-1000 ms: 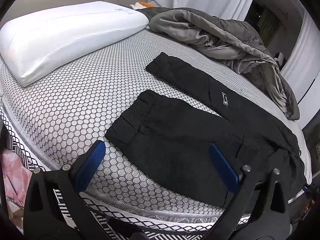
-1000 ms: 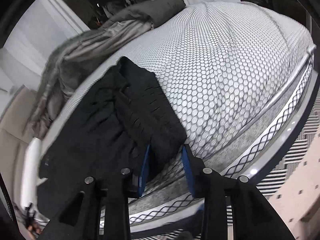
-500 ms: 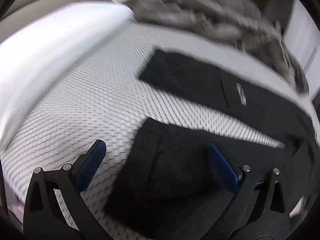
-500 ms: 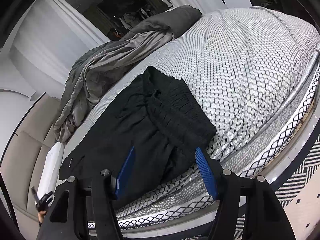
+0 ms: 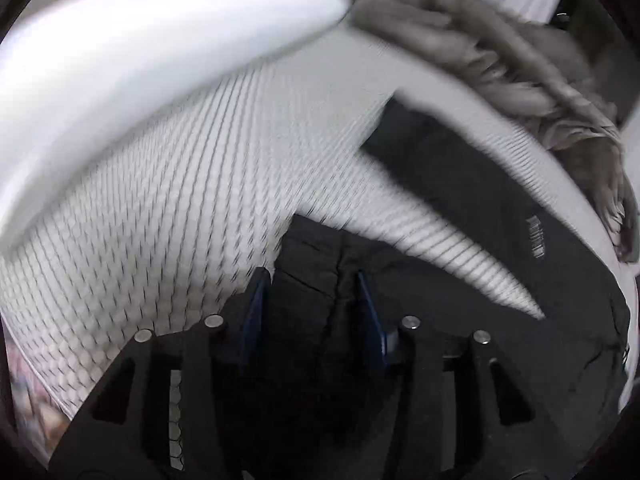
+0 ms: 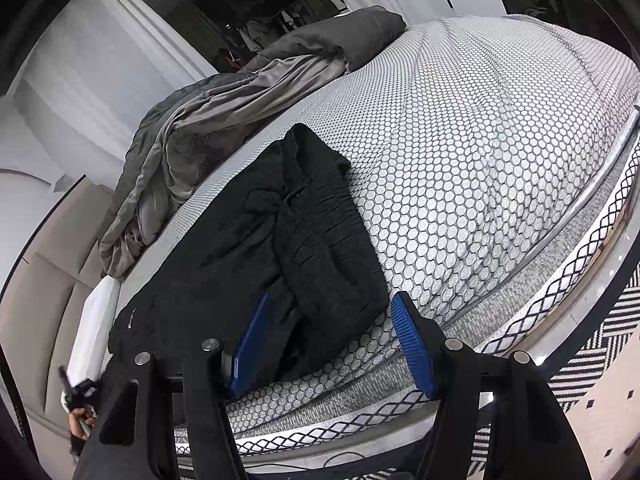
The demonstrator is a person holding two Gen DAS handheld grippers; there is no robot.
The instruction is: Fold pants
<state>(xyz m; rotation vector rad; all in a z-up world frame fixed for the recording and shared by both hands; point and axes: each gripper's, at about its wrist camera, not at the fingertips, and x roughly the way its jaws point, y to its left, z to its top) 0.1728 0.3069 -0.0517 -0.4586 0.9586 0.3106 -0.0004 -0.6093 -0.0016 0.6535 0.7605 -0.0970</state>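
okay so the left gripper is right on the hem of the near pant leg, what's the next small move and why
Probably close the left gripper on that hem: its fingers straddle the cuff of the black pants with a gap left. The pants lie flat, legs apart, so a firm pinch should come before any lift. The right gripper is open by the waistband.

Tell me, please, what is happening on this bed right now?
A person is folding black pants spread flat on the mattress. The left tool has its fingers narrowed around a leg cuff; that blurred view hides whether it grips. The right tool hovers open over the waistband end.
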